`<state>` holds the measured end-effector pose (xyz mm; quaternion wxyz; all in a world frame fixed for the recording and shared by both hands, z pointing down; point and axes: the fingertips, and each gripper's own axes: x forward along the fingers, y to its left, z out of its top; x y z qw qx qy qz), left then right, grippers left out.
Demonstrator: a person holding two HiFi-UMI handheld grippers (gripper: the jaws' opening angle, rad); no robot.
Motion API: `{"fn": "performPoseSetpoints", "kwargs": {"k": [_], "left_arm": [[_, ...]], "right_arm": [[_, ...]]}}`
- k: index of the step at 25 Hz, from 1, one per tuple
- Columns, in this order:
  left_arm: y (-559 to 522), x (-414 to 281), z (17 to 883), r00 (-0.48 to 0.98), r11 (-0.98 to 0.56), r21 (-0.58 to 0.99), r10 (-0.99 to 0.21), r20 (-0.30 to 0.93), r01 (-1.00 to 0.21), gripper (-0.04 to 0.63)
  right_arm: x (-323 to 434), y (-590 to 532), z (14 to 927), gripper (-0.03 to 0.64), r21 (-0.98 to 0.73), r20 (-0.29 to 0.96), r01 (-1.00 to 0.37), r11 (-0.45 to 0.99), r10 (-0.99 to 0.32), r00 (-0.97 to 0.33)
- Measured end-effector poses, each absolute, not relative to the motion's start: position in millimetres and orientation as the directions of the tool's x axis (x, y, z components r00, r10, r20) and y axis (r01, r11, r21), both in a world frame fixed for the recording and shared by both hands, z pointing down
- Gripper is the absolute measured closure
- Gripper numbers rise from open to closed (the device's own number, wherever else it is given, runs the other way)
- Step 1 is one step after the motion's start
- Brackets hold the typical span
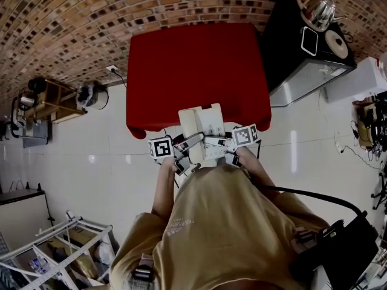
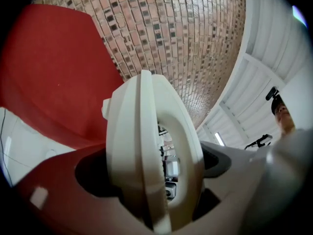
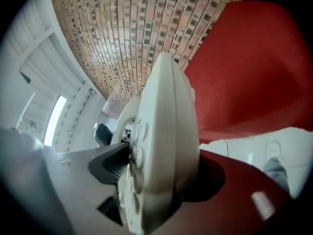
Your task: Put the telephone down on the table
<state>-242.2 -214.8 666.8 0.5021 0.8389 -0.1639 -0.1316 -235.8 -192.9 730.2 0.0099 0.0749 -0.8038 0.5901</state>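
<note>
A cream telephone [image 1: 202, 128] is carried in the air between my two grippers, at the near edge of the red table [image 1: 199, 71]. My left gripper [image 1: 188, 145] grips its left side and my right gripper [image 1: 222, 142] its right side. In the left gripper view the telephone [image 2: 142, 146] stands on edge, filling the gap between the red and grey jaws, with the red table [image 2: 44, 67] behind it. In the right gripper view the telephone [image 3: 164, 146] shows its keypad side against the grey ribbed pad, its back in the red jaw. The red table [image 3: 254, 72] lies beyond.
A black cabinet [image 1: 290, 47] with a metal kettle [image 1: 319, 8] stands right of the table. A wooden stand [image 1: 54, 98] is at the left and a metal rack [image 1: 66, 246] at the lower left. A black case [image 1: 338, 252] sits beside the person. A brick wall runs behind.
</note>
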Motion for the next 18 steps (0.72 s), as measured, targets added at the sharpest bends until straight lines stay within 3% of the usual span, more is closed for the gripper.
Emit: {"fn": "performPoseSetpoints", "kwargs": {"k": [4,12,18], "left_arm": [[-290,-223,649,0.918,-0.510,0.846,-0.390,-0.065,-0.157,0.135],[-402,-191,682,0.930,-0.464,0.872,-0.366,-0.030,-0.154,0.135],[-471,-147,723,0.959,-0.449,0.885,-0.283,-0.014,-0.120,0.137]], "right_arm": [[-220,-267,723,0.287,-0.945,0.101,-0.129,0.301,-0.107,-0.989],[-188,-375,743,0.285,-0.957,0.117,-0.144,0.251,-0.121,-0.986],[-145,-441,780,0.281,-0.962,0.151,-0.187,0.197,-0.183,-0.971]]}}
